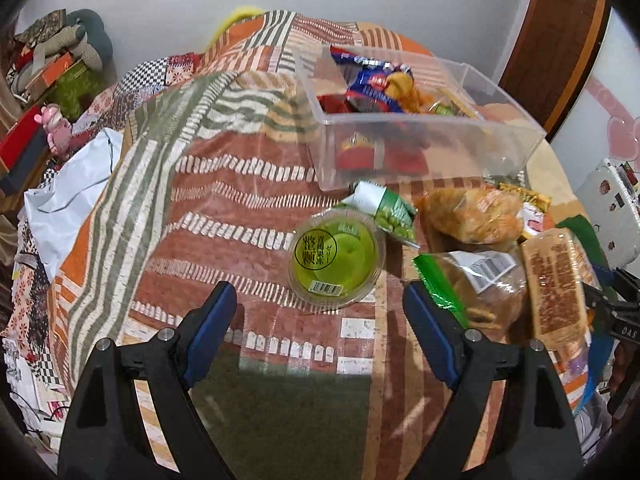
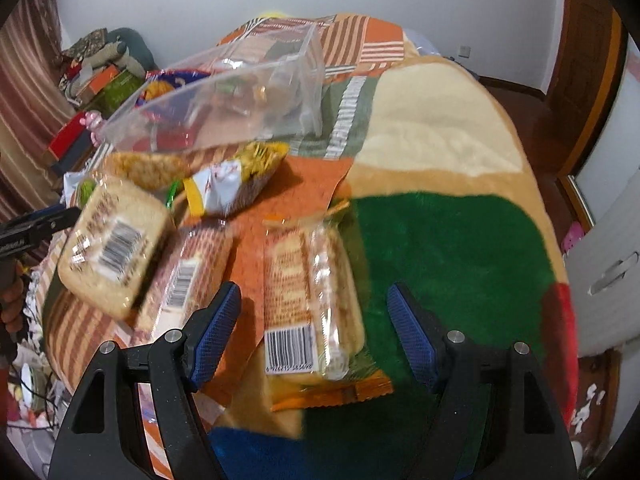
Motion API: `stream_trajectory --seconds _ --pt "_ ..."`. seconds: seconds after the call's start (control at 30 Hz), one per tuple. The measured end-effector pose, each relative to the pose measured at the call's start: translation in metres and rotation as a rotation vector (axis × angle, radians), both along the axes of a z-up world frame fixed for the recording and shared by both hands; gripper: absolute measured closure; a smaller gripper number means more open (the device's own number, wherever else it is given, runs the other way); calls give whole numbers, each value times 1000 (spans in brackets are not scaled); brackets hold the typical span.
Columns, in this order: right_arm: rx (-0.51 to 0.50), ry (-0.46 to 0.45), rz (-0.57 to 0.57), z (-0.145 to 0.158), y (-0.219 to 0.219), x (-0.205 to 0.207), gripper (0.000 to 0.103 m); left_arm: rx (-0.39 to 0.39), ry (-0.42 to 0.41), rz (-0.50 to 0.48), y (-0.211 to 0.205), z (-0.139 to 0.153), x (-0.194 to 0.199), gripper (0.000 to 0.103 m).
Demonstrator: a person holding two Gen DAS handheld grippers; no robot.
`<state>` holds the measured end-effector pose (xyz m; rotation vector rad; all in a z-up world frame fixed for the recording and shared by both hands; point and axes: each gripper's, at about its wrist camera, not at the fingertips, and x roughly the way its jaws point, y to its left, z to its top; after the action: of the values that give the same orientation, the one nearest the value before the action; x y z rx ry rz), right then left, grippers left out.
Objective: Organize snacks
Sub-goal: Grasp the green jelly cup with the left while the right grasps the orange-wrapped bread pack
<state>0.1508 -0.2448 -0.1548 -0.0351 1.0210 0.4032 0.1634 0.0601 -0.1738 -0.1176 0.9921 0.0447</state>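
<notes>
The left hand-held gripper (image 1: pixel 320 316) hangs with its jaws apart and empty over the green jelly cup (image 1: pixel 337 256), likely to grab it for the clear bin (image 1: pixel 424 120) at one o'clock. The right hand-held gripper (image 2: pixel 314 320) is also apart and empty, over a bread pack (image 2: pixel 312 296) on the bed (image 2: pixel 440 240). More snack bags (image 1: pixel 472 216) crowd close at the cup's three o'clock.

Home bedroom, patchwork quilt (image 1: pixel 208 208) on bed, wooden door (image 1: pixel 560 40), cluttered boxes (image 1: pixel 44 76)

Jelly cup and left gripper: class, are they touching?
Apart. The left wrist view shows the jelly cup lying ahead of the open left gripper, with patterned blanket visible between the cup and both fingertips.
</notes>
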Motion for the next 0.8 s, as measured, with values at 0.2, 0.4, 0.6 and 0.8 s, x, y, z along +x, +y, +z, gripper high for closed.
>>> stream_trajectory --seconds 0.2,0.4,0.6,0.8 --pt "-26 -28 13 1 1 -2 63 22 8 14 -2 -12 14 17" --pt "-6 -35 10 1 -1 1 66 7 17 32 -3 -23 28 18" --pt "26 -44 2 8 -3 4 67 -13 5 1 -3 -24 30 46" --pt "51 -75 -5 20 -2 6 67 -15 -7 -9 -3 -16 22 46"
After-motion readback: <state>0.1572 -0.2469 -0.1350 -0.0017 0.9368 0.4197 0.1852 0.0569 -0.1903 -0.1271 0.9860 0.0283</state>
